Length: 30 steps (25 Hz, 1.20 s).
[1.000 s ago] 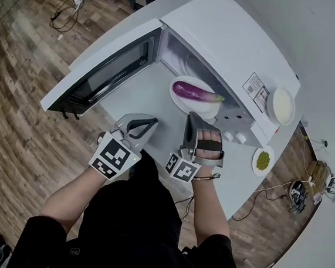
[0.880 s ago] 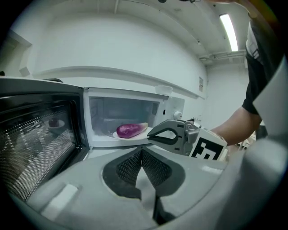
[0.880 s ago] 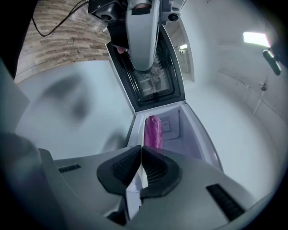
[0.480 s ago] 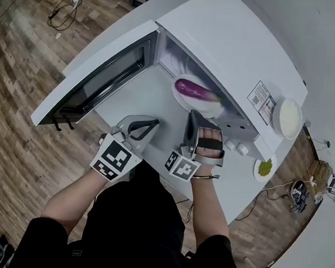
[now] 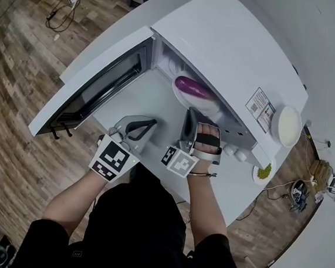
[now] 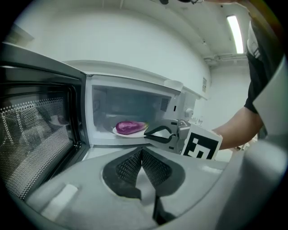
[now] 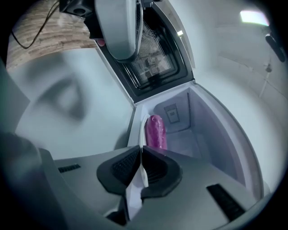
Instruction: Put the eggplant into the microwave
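Brown wooden flooring surrounds a white table, and on it, in the head view, stands a white microwave with its door swung wide to the left. The eggplant lies on a white plate just inside the cavity's mouth. The right gripper reaches to the plate's near edge, while the left gripper is over the table in front of the open cavity, apart from the plate. A white bowl and a small dish of green bits show past the microwave's right side. In the left gripper view the left gripper has its pads touching at the tips with nothing between them; beyond it the eggplant rests on the plate in the cavity, with the right gripper at the plate's rim. In the right gripper view the right gripper is nearly closed, its jaws pinching the thin white rim of the plate, and the eggplant lies lengthwise just past the jaws, inside the cavity.
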Available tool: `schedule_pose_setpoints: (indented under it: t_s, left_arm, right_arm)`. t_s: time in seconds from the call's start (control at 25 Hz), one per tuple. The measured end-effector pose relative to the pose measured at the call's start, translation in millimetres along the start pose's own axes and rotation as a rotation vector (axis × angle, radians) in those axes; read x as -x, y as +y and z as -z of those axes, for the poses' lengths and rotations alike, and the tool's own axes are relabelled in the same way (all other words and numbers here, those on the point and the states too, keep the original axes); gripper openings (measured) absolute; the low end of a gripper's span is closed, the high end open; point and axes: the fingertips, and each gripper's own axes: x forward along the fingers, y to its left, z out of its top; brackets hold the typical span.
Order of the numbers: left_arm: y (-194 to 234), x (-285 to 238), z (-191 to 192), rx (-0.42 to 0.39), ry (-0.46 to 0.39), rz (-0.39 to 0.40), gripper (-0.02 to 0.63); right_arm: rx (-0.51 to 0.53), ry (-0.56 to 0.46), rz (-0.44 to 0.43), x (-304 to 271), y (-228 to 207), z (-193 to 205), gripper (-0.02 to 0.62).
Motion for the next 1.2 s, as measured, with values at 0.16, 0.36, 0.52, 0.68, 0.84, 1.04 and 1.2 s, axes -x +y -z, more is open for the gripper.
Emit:
schedule_pose_setpoints:
  t_s: [0.16,0.36,0.52,0.68,0.84,1.04,1.2]
  left_arm:
    - [4,-1,-3,0.004,0.0,-0.004,0.008]
    - [11,0,-4,0.013,0.004,-0.016,0.008]
    - [15,-2,-2,0.021,0.008,-0.019,0.008]
    - [16,-4,-2,0.025,0.01,-0.016,0.008]
    - [16,-6,-1,0.031,0.012,-0.01,0.008]
    - [19,-6,0,0.035,0.016,-0.008,0.008]
    - [20,-6,-1,0.038,0.017,-0.008,0.008]
  right_arm:
    - [-0.044,0.006,-0.025,-9,-3,-4,0.028]
    - [-0.103,0.004,-0.053,-18,-4,-8,0.034]
    - [-0.145,0.01,-0.075,-28,-7,-8,0.041]
    - [-0.205,-0.006,-0.089,-32,-12,-10,0.089]
    - [-0.229,-0.034,-0.086,-24,-13,-13,0.121]
    - [-0.246,-0.038,-0.098,-19,-14,-14,0.075]
    - [-0.275,-0.018,-0.121,-24,-10,-12,0.038]
